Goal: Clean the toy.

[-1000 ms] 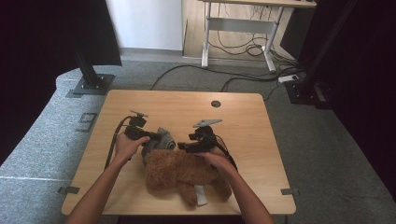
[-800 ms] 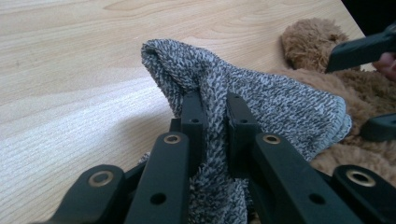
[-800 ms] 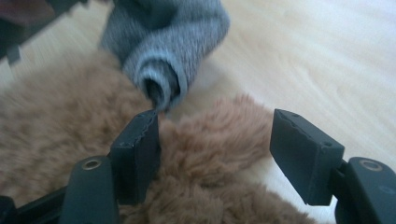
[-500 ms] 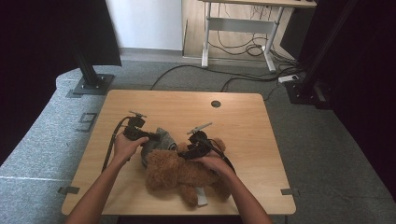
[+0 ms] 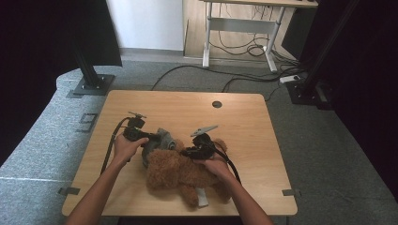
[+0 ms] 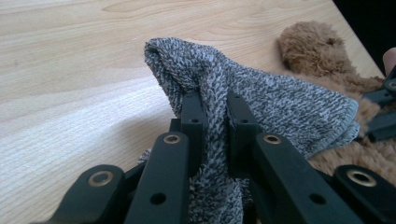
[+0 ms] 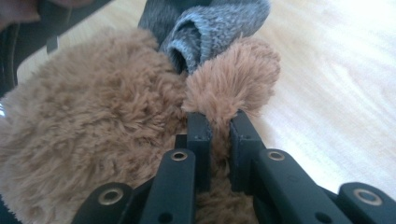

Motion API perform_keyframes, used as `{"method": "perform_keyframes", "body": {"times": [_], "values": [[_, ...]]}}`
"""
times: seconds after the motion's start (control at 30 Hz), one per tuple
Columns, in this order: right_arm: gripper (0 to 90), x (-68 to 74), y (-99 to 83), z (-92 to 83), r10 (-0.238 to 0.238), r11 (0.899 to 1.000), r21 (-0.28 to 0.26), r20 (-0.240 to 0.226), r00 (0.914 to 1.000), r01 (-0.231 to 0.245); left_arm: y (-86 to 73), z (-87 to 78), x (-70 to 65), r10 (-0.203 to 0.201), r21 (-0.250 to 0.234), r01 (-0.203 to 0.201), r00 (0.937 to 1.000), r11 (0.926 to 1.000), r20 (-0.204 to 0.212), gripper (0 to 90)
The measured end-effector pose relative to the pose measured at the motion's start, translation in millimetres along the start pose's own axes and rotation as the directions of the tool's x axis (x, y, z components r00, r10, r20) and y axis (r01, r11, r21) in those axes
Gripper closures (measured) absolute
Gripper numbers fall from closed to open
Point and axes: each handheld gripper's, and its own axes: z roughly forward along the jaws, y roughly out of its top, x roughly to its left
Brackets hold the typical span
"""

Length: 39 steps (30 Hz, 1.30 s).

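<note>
brown plush teddy bear (image 5: 185, 176) lies on the wooden counter (image 5: 244, 122), near the person's edge, with a grey knit garment (image 6: 280, 100) bunched at its upper end. left gripper (image 6: 215, 126) is clamped on a fold of the grey knit, fabric pinched between the jaws. right gripper (image 7: 219, 126) has just been closing and its jaws now pinch a fuzzy brown limb (image 7: 233, 79) of the bear, right beside the garment's open cuff (image 7: 189, 46). in the high view the left gripper (image 5: 141, 136) and right gripper (image 5: 199, 150) sit on either side of the knit.

step looks like dressing or undressing the bear, can't tell which: one gripper has cloth, the other has the limb. next move likely calls for keeping both grips firm and working the cuff along the limb; pull slow, since plush fur can slip out and the knit stretches.
</note>
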Motion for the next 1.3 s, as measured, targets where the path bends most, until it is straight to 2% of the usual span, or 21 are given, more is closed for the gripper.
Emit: {"method": "perform_keyframes", "body": {"times": [0.2,0.27,0.33,0.4,0.47,0.53,0.57,0.6,0.67,0.7,0.77,0.8,0.87,0.9,0.93,1.0,1.13,1.3], "values": [[83.8,-2.6,3.5,-10.4,-0.013,0.995,-0.097,0.066,0.9977,0.019,0.4,-6.8,1.2,-0.012,-0.044,0.012,0.9997,0.999,0.02,79.7],[84.1,-6.0,6.0,-15.1,-0.017,0.99,-0.135,0.095,0.9953,0.03,1.4,-9.0,0.5,-0.009,-0.057,0.011,0.9996,0.9983,0.025,79.7],[84.2,-9.2,10.3,-22.6,-0.004,0.981,-0.191,0.128,0.9917,0.029,2.5,-10.1,-1.7,-0.002,-0.068,0.003,0.9998,0.9977,0.022,79.6],[84.2,-7.9,15.9,-31.3,-0.017,0.968,-0.244,0.174,0.9845,0.06,2.6,-10.8,-3.3,0.004,-0.076,-0.002,0.9998,0.9971,0.022,79.7],[84.1,-0.6,17.1,-37.0,-0.045,0.95,-0.294,0.214,0.9757,0.109,1.8,-10.7,-4.8,0.013,-0.076,-0.013,0.9999,0.997,0.008,79.7],[84.1,10.3,13.1,-39.9,-0.09,0.923,-0.345,0.241,0.9663,0.172,0.5,-8.9,-6.3,0.022,-0.065,-0.022,0.9998,0.9976,-0.001,79.6],[84.0,17.7,7.6,-38.6,-0.13,0.906,-0.362,0.259,0.9572,0.221,-0.2,-8.1,-6.8,0.023,-0.063,-0.023,0.9997,0.9978,-0.001,79.6],[84.0,23.5,2.0,-36.2,-0.155,0.894,-0.369,0.276,0.9486,0.253,-1.2,-7.5,-6.8,0.024,-0.06,-0.024,0.9997,0.9979,0.0,79.6],[83.9,33.4,-11.2,-30.4,-0.201,0.878,-0.37,0.29,0.9357,0.303,-3.3,-6.5,-6.4,0.022,-0.053,-0.022,0.9998,0.9983,0.003,79.6],[83.8,36.3,-16.3,-28.4,-0.211,0.876,-0.37,0.287,0.9344,0.311,-5.0,-5.8,-5.5,0.02,-0.05,-0.02,0.9998,0.9985,0.005,79.6],[83.7,42.4,-28.7,-22.4,-0.231,0.878,-0.356,0.271,0.9345,0.32,-7.4,-5.5,-4.2,0.014,-0.045,-0.013,0.9999,0.9989,0.009,79.6],[83.6,45.5,-36.1,-19.0,-0.232,0.884,-0.345,0.258,0.9377,0.314,-8.4,-5.8,-3.4,0.013,-0.045,-0.013,0.9998,0.9989,0.012,79.6],[83.7,49.6,-45.2,-17.1,-0.225,0.887,-0.35,0.242,0.9439,0.301,-9.9,-6.7,-3.0,0.01,-0.048,-0.009,0.9998,0.9988,0.016,79.6],[83.7,50.4,-47.4,-17.7,-0.212,0.888,-0.359,0.235,0.9484,0.288,-10.4,-7.8,-3.1,0.012,-0.048,-0.011,0.9998,0.9988,0.017,79.6],[83.7,50.5,-50.2,-19.0,-0.188,0.894,-0.366,0.218,0.9577,0.259,-10.5,-8.7,-3.2,0.011,-0.05,-0.01,0.9997,0.9987,0.021,79.6],[83.8,49.3,-54.3,-19.7,-0.158,0.902,-0.371,0.192,0.9684,0.221,-10.3,-12.4,-4.8,0.011,-0.068,-0.009,0.9993,0.9976,0.034,79.8],[83.9,49.2,-59.6,-20.1,-0.142,0.906,-0.372,0.183,0.9727,0.202,-11.8,-23.6,-13.4,0.033,-0.099,-0.023,0.9946,0.9948,0.098,80.2],[84.0,49.5,-63.9,-19.3,-0.122,0.909,-0.375,0.172,0.9775,0.18,-19.6,-41.3,-29.2,0.086,-0.132,-0.067,0.9863,0.989,0.141,80.3]]}}
